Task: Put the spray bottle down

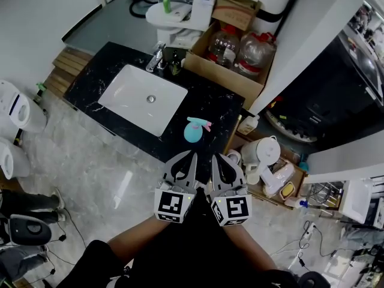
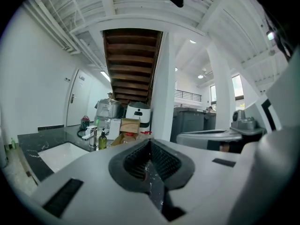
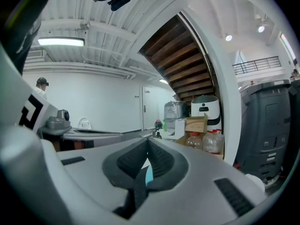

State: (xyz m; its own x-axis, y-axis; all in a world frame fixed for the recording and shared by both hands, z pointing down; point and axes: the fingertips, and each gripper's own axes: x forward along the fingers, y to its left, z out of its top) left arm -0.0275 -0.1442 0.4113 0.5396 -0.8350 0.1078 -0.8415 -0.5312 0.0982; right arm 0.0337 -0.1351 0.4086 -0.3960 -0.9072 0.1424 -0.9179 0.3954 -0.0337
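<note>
The spray bottle (image 1: 195, 129), teal with a pink trigger, stands on the black counter (image 1: 211, 104) to the right of the sink, and nothing holds it. My two grippers hang side by side in front of the counter's near edge, apart from the bottle. The left gripper (image 1: 193, 155) has its jaws shut with nothing between them, and its own view shows the tips meeting (image 2: 150, 139). The right gripper (image 1: 214, 156) is shut and empty too (image 3: 148, 139). In the right gripper view a sliver of the teal bottle (image 3: 148, 175) shows through the gap below the tips.
A white sink basin (image 1: 144, 98) with a faucet (image 1: 156, 57) is set in the counter. Behind it stands a cardboard box (image 1: 207, 69) holding large plastic bottles, with a toilet (image 1: 180, 14) beyond. A white kettle (image 1: 261, 152) and clutter lie on the floor at the right.
</note>
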